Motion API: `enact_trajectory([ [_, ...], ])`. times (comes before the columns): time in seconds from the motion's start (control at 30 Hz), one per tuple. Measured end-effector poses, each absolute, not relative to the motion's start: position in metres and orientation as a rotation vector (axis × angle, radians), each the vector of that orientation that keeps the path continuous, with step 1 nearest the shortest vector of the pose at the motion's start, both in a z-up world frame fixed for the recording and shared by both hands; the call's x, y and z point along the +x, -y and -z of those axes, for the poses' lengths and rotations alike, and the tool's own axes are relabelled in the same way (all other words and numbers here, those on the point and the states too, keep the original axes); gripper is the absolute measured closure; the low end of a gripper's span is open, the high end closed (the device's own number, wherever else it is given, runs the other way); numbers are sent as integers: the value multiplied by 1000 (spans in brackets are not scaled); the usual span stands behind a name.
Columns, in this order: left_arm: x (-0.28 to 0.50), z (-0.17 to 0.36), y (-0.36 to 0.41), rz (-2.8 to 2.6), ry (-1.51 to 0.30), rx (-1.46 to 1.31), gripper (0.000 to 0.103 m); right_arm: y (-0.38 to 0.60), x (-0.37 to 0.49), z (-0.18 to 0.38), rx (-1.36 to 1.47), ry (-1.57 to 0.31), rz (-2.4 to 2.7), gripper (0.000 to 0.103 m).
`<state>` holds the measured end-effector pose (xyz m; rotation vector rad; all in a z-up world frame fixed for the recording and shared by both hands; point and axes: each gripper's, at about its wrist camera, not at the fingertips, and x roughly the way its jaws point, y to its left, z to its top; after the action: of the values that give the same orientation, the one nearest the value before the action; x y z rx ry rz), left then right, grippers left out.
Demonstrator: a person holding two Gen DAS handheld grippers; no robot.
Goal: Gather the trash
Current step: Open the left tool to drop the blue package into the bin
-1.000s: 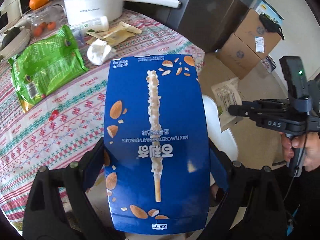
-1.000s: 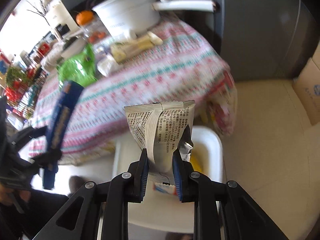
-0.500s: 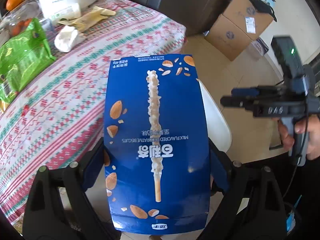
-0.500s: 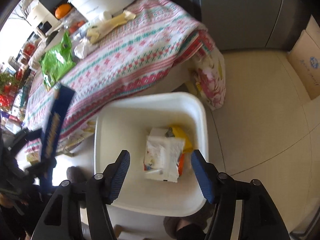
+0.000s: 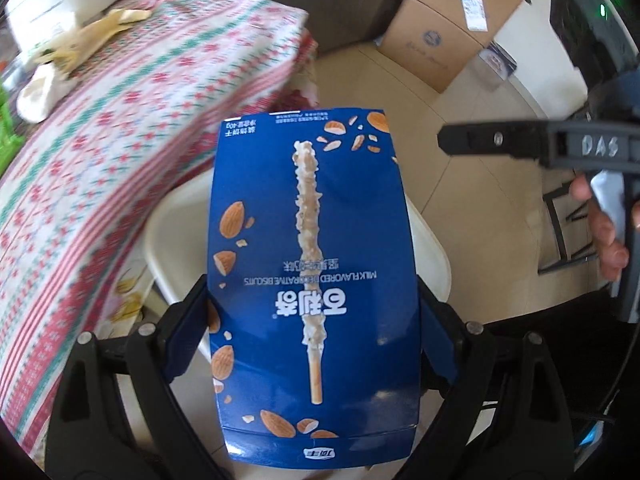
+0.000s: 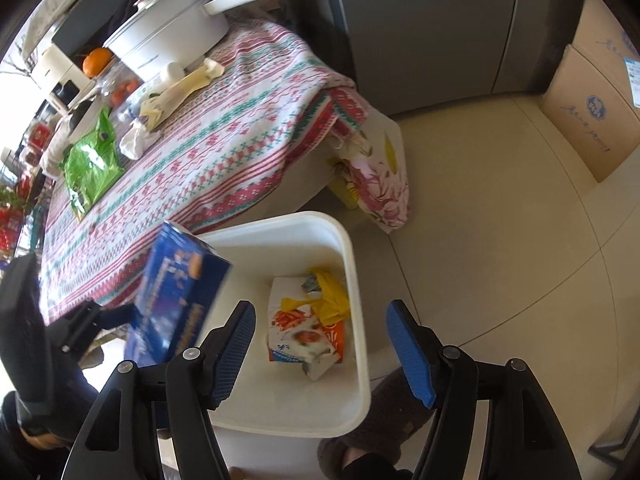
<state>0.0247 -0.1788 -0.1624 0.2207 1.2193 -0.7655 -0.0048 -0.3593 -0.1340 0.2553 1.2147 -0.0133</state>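
My left gripper [image 5: 312,324] is shut on a blue biscuit box [image 5: 312,280], pads pressing its two long sides. The box hangs over the near edge of a white bin [image 5: 160,236] on the floor by the table. In the right wrist view the box [image 6: 176,300] tilts over the bin's left rim [image 6: 352,264]. My right gripper [image 6: 320,312] hovers above the bin, jaws still opening, nothing between them. A white printed wrapper [image 6: 304,332] and yellow scrap [image 6: 330,296] lie inside the bin. The right gripper [image 5: 472,140] shows side-on in the left wrist view.
The table's patterned cloth [image 6: 224,148] carries a green bag [image 6: 90,164], crumpled tissue [image 6: 134,140], yellow wrapper [image 6: 180,92] and white pot [image 6: 172,36]. A floral bag [image 6: 376,176] hangs at its corner. Cardboard boxes [image 6: 596,112] stand right; a slippered foot [image 6: 384,420] is beside the bin.
My right gripper opened and the printed wrapper dropped from it into the bin. My left gripper carried the blue box off the table and down over the bin.
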Motion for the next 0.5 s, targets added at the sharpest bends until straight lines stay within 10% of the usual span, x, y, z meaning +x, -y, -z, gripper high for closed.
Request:
enact_trajectory([
  [0.5, 19, 155, 173, 717, -1168, 323, 3, 371, -8, 129, 267, -1196, 34, 33],
])
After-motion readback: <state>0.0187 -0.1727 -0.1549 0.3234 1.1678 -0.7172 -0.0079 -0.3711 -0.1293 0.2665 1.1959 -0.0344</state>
